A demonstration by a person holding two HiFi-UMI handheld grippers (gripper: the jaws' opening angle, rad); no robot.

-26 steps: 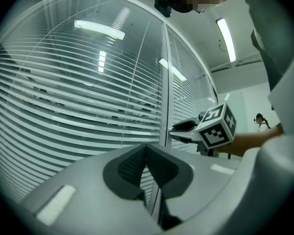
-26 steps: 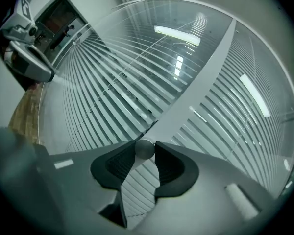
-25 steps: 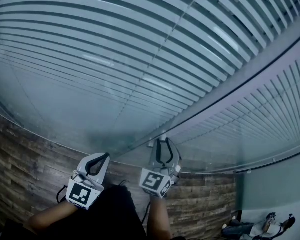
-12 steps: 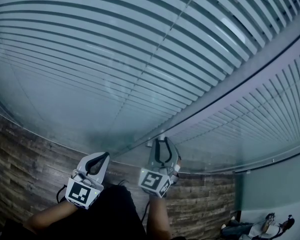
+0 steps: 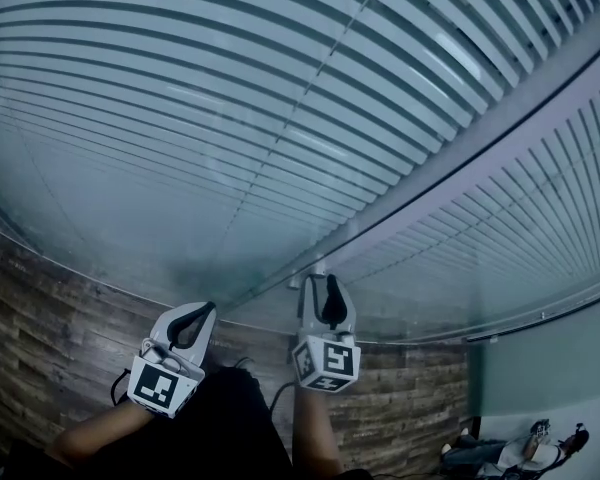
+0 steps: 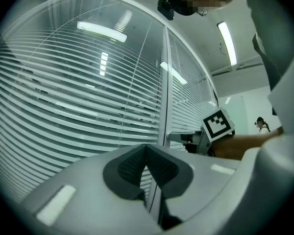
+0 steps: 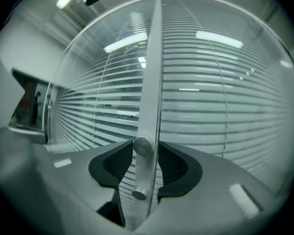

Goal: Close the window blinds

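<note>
Opening around a knob [image 7: 142,146] unseen from head view: right gripper [image 7: 146,156] fingers [image 7: 111,164].

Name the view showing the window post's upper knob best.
Right gripper view: the upper knob sits large and centred on the post. The head view and left gripper view show the post, but the knob is too small to make out.

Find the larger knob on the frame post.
Right gripper view, low centre: the knob sits on the upright post between the right tongs, which have just been opening, above a smaller knob.
</note>
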